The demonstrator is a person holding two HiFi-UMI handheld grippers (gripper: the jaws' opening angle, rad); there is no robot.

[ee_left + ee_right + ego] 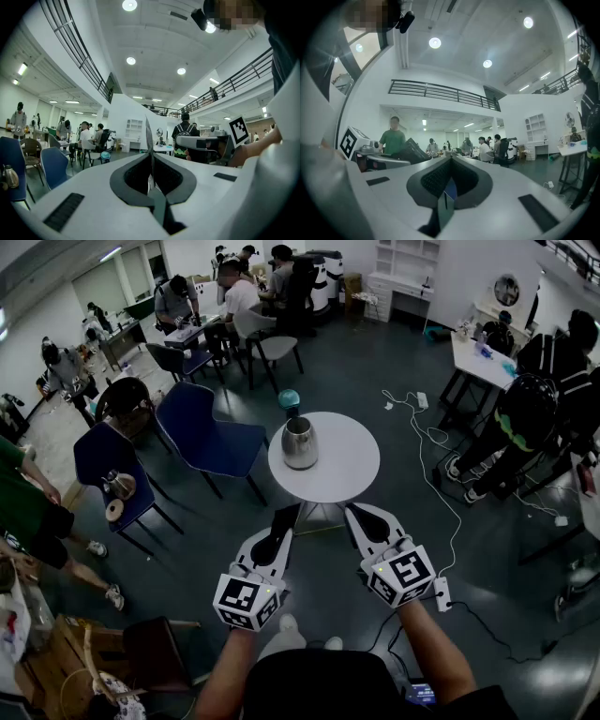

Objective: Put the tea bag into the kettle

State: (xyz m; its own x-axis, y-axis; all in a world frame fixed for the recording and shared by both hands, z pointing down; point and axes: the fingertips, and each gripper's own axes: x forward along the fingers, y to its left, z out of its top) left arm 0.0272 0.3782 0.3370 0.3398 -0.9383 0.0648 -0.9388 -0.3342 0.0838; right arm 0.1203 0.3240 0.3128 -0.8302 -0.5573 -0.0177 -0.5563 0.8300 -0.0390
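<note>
The left gripper (287,512) and right gripper (355,512) are pressed together with the kettle (300,442) well ahead of them; the unseen tea bag, presumably light and limp, suits a top-edge pinch.

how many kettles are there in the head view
2. One steel kettle stands on the round white table straight ahead. A second kettle sits on the blue chair at the left. More may be hidden on the far desks.
</note>
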